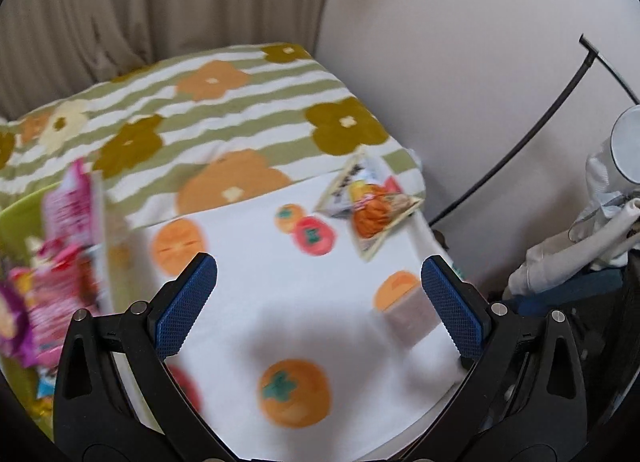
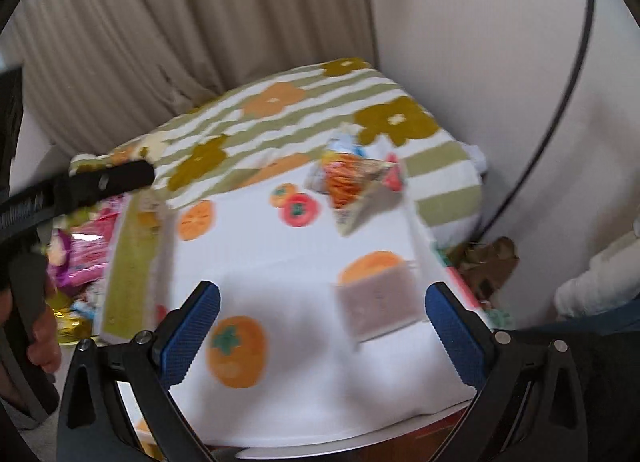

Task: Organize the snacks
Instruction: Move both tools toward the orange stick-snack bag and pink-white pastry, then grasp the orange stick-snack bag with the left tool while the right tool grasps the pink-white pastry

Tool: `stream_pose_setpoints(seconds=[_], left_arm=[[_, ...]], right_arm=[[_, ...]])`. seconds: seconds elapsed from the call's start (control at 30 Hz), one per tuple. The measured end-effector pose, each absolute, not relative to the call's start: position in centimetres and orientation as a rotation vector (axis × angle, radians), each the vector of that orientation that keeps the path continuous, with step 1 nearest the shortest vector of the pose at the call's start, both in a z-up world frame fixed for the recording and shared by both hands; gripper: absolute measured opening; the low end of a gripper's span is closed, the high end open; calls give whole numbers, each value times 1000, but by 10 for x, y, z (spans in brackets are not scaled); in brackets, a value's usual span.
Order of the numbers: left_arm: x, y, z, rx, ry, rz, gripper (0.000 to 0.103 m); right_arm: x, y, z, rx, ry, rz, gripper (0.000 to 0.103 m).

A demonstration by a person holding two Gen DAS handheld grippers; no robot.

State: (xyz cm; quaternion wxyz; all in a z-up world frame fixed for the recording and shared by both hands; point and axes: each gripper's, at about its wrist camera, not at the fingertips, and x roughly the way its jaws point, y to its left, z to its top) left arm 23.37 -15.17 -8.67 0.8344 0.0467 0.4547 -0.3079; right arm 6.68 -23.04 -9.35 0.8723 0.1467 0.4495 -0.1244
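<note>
A triangular snack packet [image 1: 370, 203] with orange contents lies at the far right of the white fruit-print cloth [image 1: 280, 302]; it also shows in the right wrist view [image 2: 356, 185]. A small greyish-pink wrapped snack [image 1: 408, 316] lies near the right edge, also in the right wrist view [image 2: 378, 302]. A green basket [image 1: 20, 221] at the left holds several pink and purple snack packets [image 1: 68, 229]; the basket shows in the right wrist view [image 2: 132, 258]. My left gripper [image 1: 318, 294] is open and empty above the cloth. My right gripper [image 2: 322, 322] is open and empty, beside the wrapped snack.
A green-striped flowered cloth [image 1: 224, 101] covers the back of the table. A beige curtain [image 1: 160, 1] and white wall stand behind. A black cable [image 1: 532, 129] and white cloth items [image 1: 580, 246] sit at the right. The left gripper's body [image 2: 76, 185] crosses the right wrist view.
</note>
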Motion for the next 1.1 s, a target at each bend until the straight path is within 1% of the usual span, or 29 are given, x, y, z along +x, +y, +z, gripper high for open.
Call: stream_pose_setpoints(seconds=[0.13,0.3,0.47,0.63,0.83,0.9,0.97,1.1], left_arm=[[259,-204,-108,114,1014,-673,102],[301,-251,-139,81,1069,-651,102],[338,-285,-173,64,1132,-623,102],[363,-313,-213,126,1199,-562,102],[374,-329,-251,217,1256,-548,101],[371,-327,-256,248,1256,-559,98],[367,-321,-258,269,1254,-576,93],[356,-306,-256,332,1228,-598,91]], right_arm=[[66,-251,-114,370,969,-295,102],[73,-264,-141,440,1001,-370,102],[77,-273,-168,585,992,-469,102],[83,-281,-195,689,998,-540,102],[88,-286,-211,714,1022,-584,102],[89,-287,-212,716,1021,-596,102],[91,-289,-214,716,1029,-600,102],[95,-287,-218,716,1043,-596,102]])
